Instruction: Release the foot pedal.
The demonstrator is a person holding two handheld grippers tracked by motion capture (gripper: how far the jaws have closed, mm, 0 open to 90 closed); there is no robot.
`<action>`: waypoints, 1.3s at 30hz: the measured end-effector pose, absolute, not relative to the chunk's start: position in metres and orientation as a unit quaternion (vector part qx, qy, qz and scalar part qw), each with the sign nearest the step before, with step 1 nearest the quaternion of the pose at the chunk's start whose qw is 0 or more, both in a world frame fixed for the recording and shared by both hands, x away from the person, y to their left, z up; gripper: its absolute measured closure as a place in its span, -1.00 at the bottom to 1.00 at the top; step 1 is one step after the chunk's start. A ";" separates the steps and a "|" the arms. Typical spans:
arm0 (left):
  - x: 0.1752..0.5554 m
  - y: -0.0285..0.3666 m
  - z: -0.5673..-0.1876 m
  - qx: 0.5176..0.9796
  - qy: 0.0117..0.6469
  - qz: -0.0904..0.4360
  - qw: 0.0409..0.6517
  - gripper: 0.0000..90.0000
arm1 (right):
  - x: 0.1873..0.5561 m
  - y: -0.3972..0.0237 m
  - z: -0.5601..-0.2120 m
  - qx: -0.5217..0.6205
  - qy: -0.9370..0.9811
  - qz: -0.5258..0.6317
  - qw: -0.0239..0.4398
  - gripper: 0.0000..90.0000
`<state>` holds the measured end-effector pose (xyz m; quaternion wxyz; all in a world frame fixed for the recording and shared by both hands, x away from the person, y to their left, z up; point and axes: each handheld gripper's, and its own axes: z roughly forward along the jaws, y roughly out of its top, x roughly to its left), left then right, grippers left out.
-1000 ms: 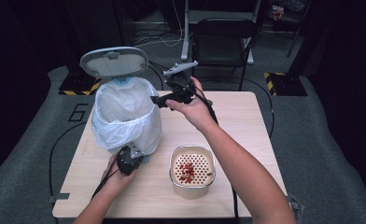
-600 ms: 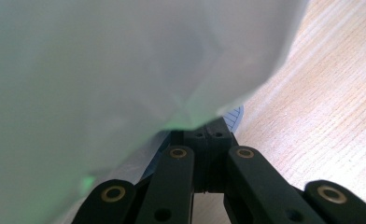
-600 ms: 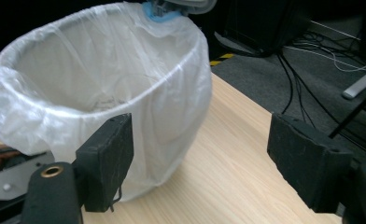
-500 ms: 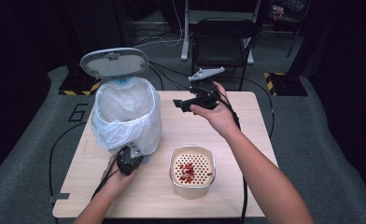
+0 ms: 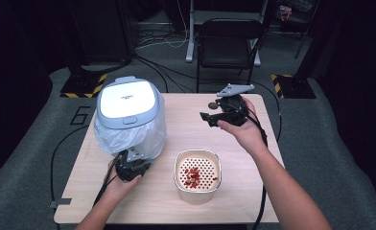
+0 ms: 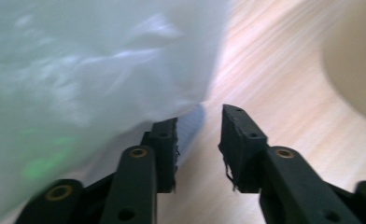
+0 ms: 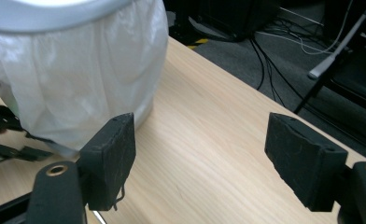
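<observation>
From the high view, one lidded bin stood on the left part of the wooden table, its lid down and a white plastic liner bulging out beneath the rim. The left gripper sat low at the bin's near base, against the liner, with the left hand wrapped behind it. The right gripper hung above the table's right half, well apart from the bin, held in the right hand. One cream perforated container with red pieces inside stood near the front edge, between the two forearms. Bare wood lay open between the bin and the right gripper, and the table's far edge ran just behind that gripper. One black chair stood beyond the table.

The left gripper view was blurred. It showed what the high view hid: the left gripper's jaws had just been opening and stood apart, nothing between them, the liner brushing the outer side of one jaw. A curve of the container edged in at the right.

The right gripper view showed its two jaws wide apart over bare wood, gripping nothing, having just been closing a little. The bin and liner stood ahead to the left; the table's edge ran diagonally, with floor cables beyond.
</observation>
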<state>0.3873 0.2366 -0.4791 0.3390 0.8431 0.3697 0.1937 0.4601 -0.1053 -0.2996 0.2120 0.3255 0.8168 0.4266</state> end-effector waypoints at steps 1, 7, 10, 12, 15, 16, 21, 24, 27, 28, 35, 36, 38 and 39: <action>0.386 0.235 -0.478 0.841 0.375 0.187 0.341 0.39 | 0.458 -0.109 -0.303 0.329 0.816 0.424 0.214 -0.46; 0.382 0.235 -0.467 0.849 0.363 0.163 0.349 0.24 | 0.445 -0.129 -0.316 0.345 0.813 0.417 0.214 -0.44; 0.376 0.240 -0.463 0.847 0.369 0.152 0.352 0.20 | 0.439 -0.140 -0.323 0.349 0.811 0.417 0.217 -0.44; 0.373 0.243 -0.462 0.839 0.381 0.141 0.361 0.13 | 0.436 -0.146 -0.328 0.351 0.809 0.416 0.222 -0.44; 0.373 0.255 -0.459 0.844 0.364 0.151 0.364 0.10 | 0.429 -0.155 -0.336 0.363 0.805 0.414 0.220 -0.43; 0.369 0.255 -0.460 0.833 0.385 0.141 0.372 0.08 | 0.428 -0.157 -0.338 0.365 0.804 0.414 0.222 -0.43; 0.361 0.265 -0.462 0.836 0.380 0.139 0.370 0.05 | 0.418 -0.168 -0.351 0.380 0.798 0.409 0.228 -0.43; 0.355 0.270 -0.464 0.832 0.388 0.130 0.376 0.05 | 0.411 -0.175 -0.359 0.390 0.793 0.411 0.223 -0.43; 0.351 0.278 -0.468 0.831 0.392 0.130 0.373 0.05 | 0.405 -0.183 -0.368 0.402 0.786 0.414 0.225 -0.43; 0.350 0.280 -0.469 0.830 0.393 0.134 0.372 0.05 | 0.403 -0.184 -0.370 0.403 0.785 0.414 0.225 -0.43; 0.347 0.297 -0.481 0.823 0.411 0.133 0.368 0.01 | 0.392 -0.196 -0.396 0.429 0.774 0.407 0.226 -0.43; 0.347 0.300 -0.484 0.821 0.416 0.132 0.368 0.01 | 0.391 -0.197 -0.400 0.432 0.774 0.405 0.223 -0.43; 0.347 0.304 -0.488 0.814 0.427 0.129 0.371 0.00 | 0.389 -0.200 -0.411 0.440 0.774 0.398 0.222 -0.43; 0.347 0.305 -0.489 0.814 0.429 0.129 0.371 -0.01 | 0.388 -0.200 -0.415 0.443 0.774 0.392 0.226 -0.43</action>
